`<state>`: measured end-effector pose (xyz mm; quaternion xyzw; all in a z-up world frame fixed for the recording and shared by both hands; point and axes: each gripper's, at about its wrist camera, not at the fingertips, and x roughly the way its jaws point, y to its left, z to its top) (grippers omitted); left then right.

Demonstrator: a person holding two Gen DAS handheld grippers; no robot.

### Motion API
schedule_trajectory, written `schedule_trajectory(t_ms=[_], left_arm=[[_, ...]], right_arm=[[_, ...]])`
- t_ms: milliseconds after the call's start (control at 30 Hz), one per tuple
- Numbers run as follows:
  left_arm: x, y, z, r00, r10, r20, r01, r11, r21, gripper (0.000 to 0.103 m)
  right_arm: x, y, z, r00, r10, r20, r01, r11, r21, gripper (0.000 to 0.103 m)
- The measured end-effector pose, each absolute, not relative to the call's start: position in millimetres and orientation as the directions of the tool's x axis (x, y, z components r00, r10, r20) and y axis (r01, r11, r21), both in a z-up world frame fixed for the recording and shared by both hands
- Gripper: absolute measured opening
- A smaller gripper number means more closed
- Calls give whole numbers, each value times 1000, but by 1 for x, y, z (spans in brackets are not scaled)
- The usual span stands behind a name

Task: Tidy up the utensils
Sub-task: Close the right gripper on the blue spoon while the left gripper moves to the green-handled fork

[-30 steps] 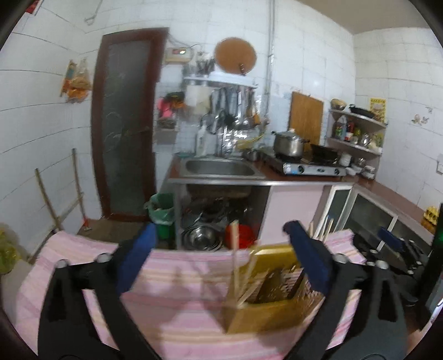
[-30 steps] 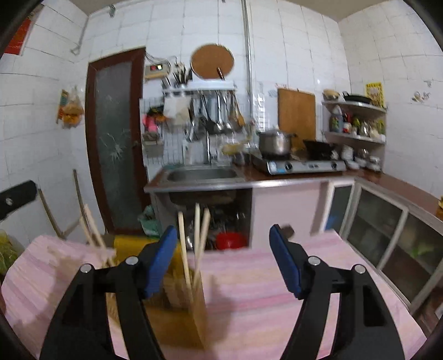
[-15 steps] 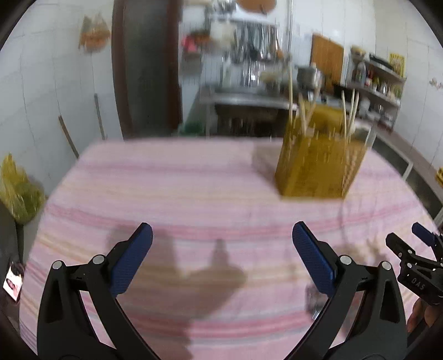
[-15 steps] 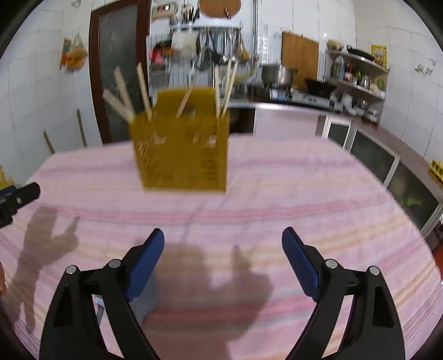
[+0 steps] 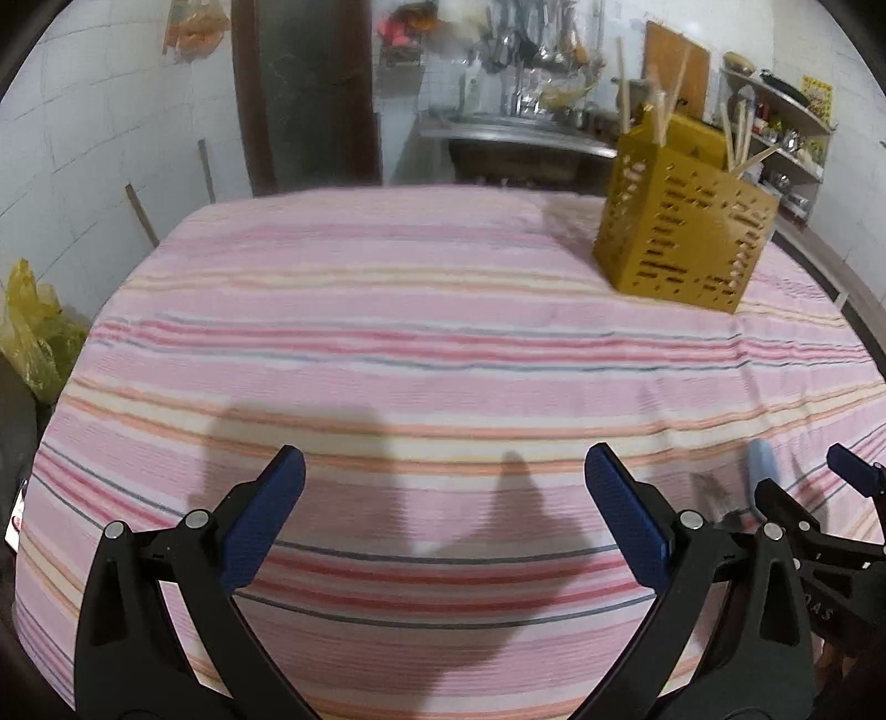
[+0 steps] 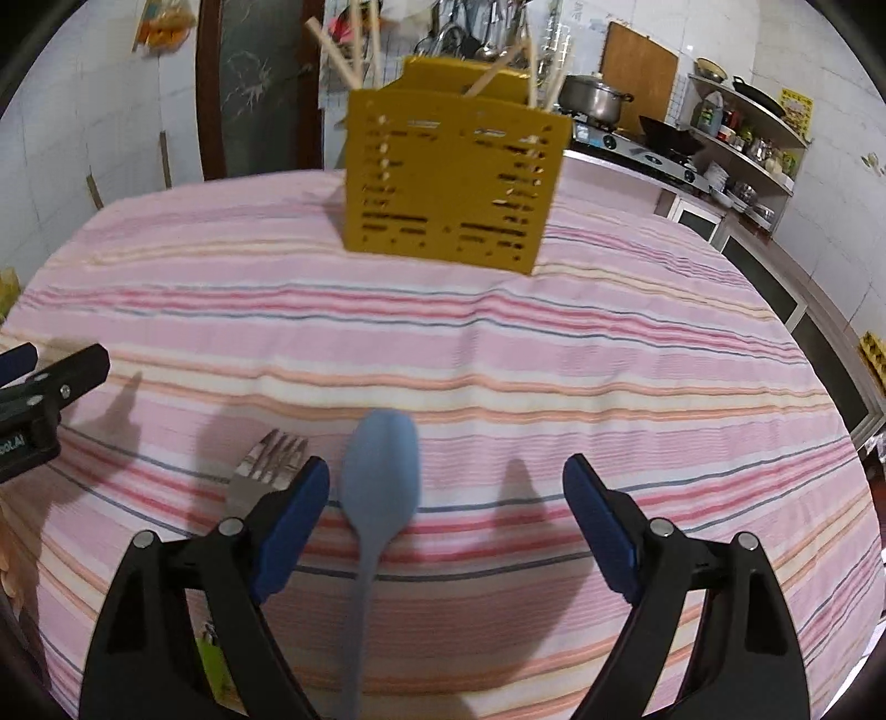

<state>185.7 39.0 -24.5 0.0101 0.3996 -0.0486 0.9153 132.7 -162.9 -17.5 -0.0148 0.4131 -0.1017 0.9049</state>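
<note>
Right gripper [image 6: 443,509] is held wide open and empty over blue spoon [image 6: 379,465]; light, smooth, likely slippery, best taken at its slim handle. Left gripper [image 5: 443,515] likewise gapes empty.

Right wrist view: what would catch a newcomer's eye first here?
A yellow utensil holder bristling with chopsticks stands at the far side of the pink striped tablecloth. Nearer, a blue spoon lies between the open right gripper fingers, a fork just left of it.
</note>
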Motion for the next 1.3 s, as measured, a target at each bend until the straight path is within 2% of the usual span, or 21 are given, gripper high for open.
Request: schedule_trajectory(t_ms=[67,100,167,233,300,467,733,867,1000,1200,1300], left_arm=[[188,44,-29,665,-79,-743,84,996,-30,98],[189,46,-31,663,-71,-745,74,997,-29,98],[191,49,-33,661,-54,-749,57,998,-22,98],[192,51,-35,658,-48,-752,46,999,-23,98],[194,54,-37,653,-47,-756,31,999,-36,98],[191,48,-34,651,-94,-753,45,995,-85,98],[172,-3,-19,666,-132,-734,174,985,-18,98],[168,-30,-20,613,-202,-764,227,971,-75,98],[165,-59,-26,576,-232,-784,276,958,-81,97],[159,-96,-36,550,-208,-809,323,946,-23,82],[163,-102,-45,510,-197,-837,321,947,-27,66]], right_arm=[[137,-157,-20,626,-199,-754,164,979,-122,80],[138,-154,-20,619,-201,-759,163,978,-127,70],[144,-153,-24,599,-192,-778,160,980,-118,57],[147,-153,-25,593,-176,-786,159,982,-101,51],[147,-152,-23,598,-169,-783,150,984,-97,33],[145,-160,-20,619,-115,-776,136,990,-38,33],[135,-213,-8,639,-86,-764,135,991,1,33],[130,-243,-8,638,-93,-765,158,987,12,33],[128,-264,-10,647,-88,-758,175,984,35,33],[126,-275,-15,660,-68,-748,171,983,62,33],[125,-277,-16,664,-53,-745,164,983,76,33]])
